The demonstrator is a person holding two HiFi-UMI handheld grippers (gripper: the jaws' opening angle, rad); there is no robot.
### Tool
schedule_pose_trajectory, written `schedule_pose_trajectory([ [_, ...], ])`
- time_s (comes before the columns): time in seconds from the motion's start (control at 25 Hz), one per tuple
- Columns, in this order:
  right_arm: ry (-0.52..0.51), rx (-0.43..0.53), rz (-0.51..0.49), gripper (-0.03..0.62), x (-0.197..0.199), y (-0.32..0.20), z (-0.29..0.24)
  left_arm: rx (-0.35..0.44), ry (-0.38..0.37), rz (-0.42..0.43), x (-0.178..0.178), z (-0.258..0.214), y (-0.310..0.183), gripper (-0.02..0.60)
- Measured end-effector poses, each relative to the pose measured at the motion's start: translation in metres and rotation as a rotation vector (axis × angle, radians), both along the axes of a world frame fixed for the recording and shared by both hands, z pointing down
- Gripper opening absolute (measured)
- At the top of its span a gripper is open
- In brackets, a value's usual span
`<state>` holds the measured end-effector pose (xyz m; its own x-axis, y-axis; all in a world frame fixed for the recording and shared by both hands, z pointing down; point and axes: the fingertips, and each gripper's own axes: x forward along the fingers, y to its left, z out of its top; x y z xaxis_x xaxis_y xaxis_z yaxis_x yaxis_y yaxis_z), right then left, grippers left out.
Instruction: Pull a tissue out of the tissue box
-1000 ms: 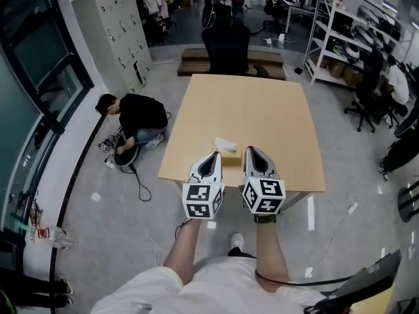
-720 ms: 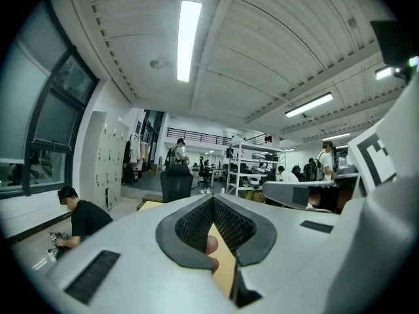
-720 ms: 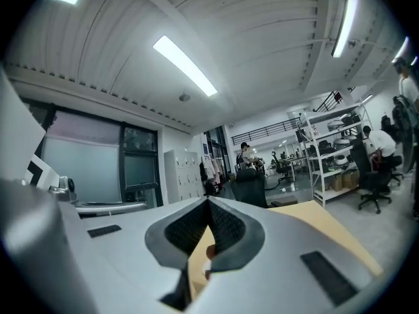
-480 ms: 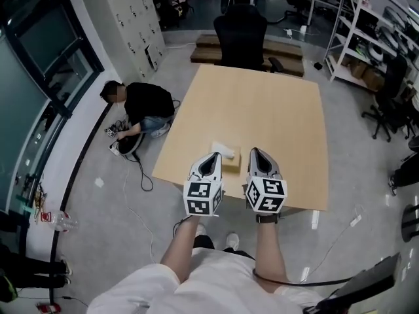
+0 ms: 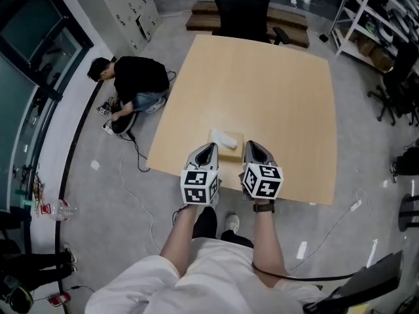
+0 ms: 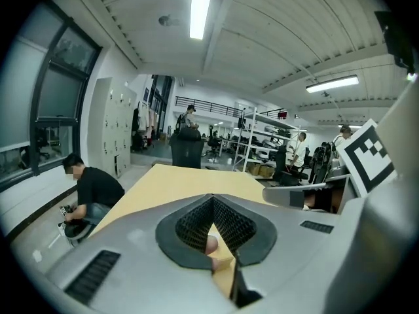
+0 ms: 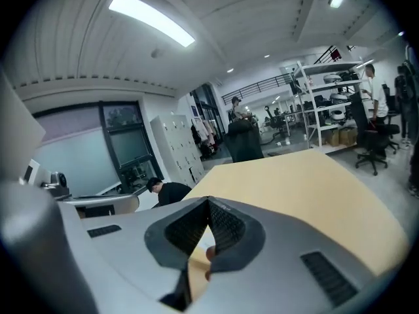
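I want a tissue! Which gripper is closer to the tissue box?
Left, barely. The left gripper overlaps the tissue box at its near-left corner; the right gripper sits just off its right side.

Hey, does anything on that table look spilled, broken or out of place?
Nothing stands out: the tan cardboard tissue box sits flat on the light wooden table, one white tissue poking from its top.

A pale wooden tabletop (image 5: pixel 262 90) stands on a grey floor (image 5: pixel 118 195), with a black office chair (image 5: pixel 242 8) at its far end. Grey lockers (image 5: pixel 127 2) and dark-framed windows (image 5: pixel 33 64) line the left wall. Metal shelving (image 5: pixel 376 18), possibly stocked, stands on the right. A strip light (image 6: pixel 201 5) glows overhead.
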<state>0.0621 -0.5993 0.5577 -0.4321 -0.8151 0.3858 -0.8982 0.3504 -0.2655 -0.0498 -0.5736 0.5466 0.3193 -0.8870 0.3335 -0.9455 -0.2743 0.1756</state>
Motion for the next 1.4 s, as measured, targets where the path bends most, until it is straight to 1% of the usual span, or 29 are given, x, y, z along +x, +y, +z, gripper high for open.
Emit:
schedule_pose_trajectory([
  [0.12,0.023,-0.051,-0.018,-0.005,-0.012,-0.016,0.024,-0.034,0.002,-0.002,-0.004,0.015,-0.019,-0.012],
  [0.32,0.089,-0.138,-0.059,-0.005,-0.034,-0.034,0.066,-0.091,0.002,-0.003,-0.016,0.040,-0.042,-0.012],
  [0.56,0.197,-0.226,-0.115,-0.005,-0.061,-0.041,0.113,-0.179,0.010,-0.010,-0.033,0.078,-0.056,-0.012],
  [0.76,0.215,-0.284,-0.130,0.006,-0.069,-0.053,0.139,-0.225,0.010,-0.007,-0.036,0.100,-0.069,-0.012],
  [0.8,0.223,-0.290,-0.128,0.015,-0.070,-0.054,0.143,-0.232,0.011,-0.008,-0.036,0.104,-0.069,-0.012],
  [0.92,0.254,-0.299,-0.121,0.070,-0.074,-0.057,0.154,-0.253,0.017,-0.014,-0.040,0.114,-0.070,-0.012],
  [1.12,0.317,-0.309,-0.112,0.118,-0.077,-0.065,0.169,-0.292,0.014,-0.022,-0.045,0.133,-0.075,-0.012],
  [1.28,0.374,-0.320,-0.115,0.193,-0.076,-0.072,0.184,-0.308,0.015,-0.027,-0.048,0.139,-0.079,-0.012],
  [1.4,0.449,-0.340,-0.133,0.201,-0.077,-0.072,0.194,-0.315,0.014,-0.030,-0.051,0.141,-0.080,-0.012],
])
